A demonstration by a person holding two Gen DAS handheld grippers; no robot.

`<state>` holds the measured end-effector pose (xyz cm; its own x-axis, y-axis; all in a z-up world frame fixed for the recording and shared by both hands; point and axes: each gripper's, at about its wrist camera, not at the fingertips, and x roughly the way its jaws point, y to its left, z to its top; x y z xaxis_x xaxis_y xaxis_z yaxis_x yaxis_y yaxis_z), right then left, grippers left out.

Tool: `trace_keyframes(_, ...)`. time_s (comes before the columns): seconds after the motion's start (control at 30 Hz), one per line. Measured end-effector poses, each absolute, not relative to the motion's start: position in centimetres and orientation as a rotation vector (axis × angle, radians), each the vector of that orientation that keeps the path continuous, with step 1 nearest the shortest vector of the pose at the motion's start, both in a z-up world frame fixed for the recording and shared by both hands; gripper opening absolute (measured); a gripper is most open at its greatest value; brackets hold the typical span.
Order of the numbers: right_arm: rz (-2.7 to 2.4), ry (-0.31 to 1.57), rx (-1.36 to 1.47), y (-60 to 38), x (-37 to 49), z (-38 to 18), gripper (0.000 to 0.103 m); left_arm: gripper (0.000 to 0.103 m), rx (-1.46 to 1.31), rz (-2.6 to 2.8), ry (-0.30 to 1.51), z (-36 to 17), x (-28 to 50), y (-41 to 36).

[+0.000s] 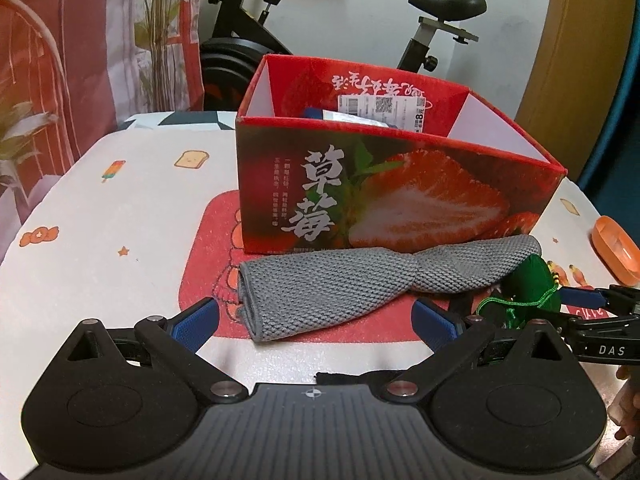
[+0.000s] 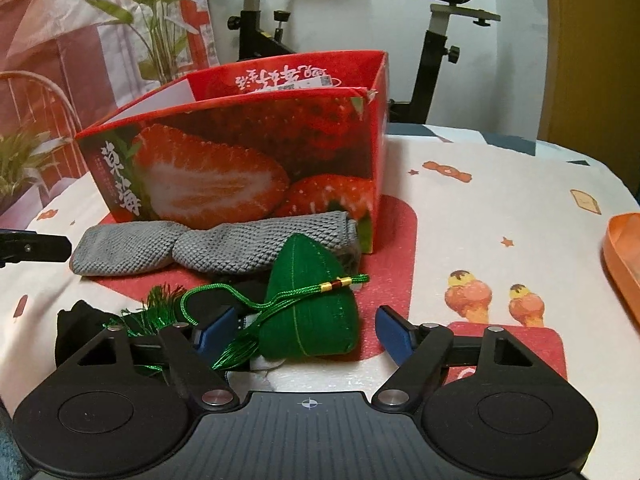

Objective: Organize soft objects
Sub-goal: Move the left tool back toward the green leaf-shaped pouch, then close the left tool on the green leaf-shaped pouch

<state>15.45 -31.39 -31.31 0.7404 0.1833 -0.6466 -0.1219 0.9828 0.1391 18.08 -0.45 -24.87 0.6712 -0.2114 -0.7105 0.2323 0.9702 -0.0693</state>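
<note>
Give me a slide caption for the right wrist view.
Open right tongs bracket a green zongzi plush lying before a gray cloth and strawberry box.

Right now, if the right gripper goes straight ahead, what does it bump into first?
Most likely the green stuffed dumpling, which sits between the open fingers of the right gripper. Behind it lie the grey cloth and the strawberry box, though exact depth is hard to judge.

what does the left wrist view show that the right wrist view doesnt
Only the left wrist view shows inside the strawberry box: a white label and something blue. It also shows the left gripper, open, near the grey cloth.

Only the right wrist view shows the whole green pouch with its tassel, between the open right gripper fingers, and the ice-cream prints.

Both show the box, cloth, pouch, exercise bike and orange tray.
</note>
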Motion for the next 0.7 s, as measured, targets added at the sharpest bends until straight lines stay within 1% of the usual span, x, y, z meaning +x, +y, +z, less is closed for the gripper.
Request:
trace_keyframes(0.2, 0.173, 0.719, 0.078, -31.31, 15.29, -31.46, 0.073, 0.103, 0.024, -0.254, 0.81, -25.19, 18.27, -0.59)
trace_keyframes(0.47, 0.167, 0.726, 0.134, -31.79, 15.77, -32.11, 0.062, 0.103, -0.001, -0.253, 0.837, -25.84, 18.51, -0.28)
trace_keyframes(0.53, 0.175, 0.724, 0.133, -31.71, 15.86, -32.14, 0.054, 0.103, -0.006, -0.255, 0.835, -25.84, 18.54, -0.24)
trace_keyframes(0.63, 0.176, 0.718, 0.135, -31.58, 15.85, -32.0, 0.051, 0.102, -0.01, -0.267, 0.833, -25.87, 18.51, -0.36)
trace_keyframes(0.7, 0.188, 0.707, 0.151, -31.51, 15.7, -31.65, 0.05, 0.101, -0.011, -0.275, 0.832, -25.88, 18.51, -0.36)
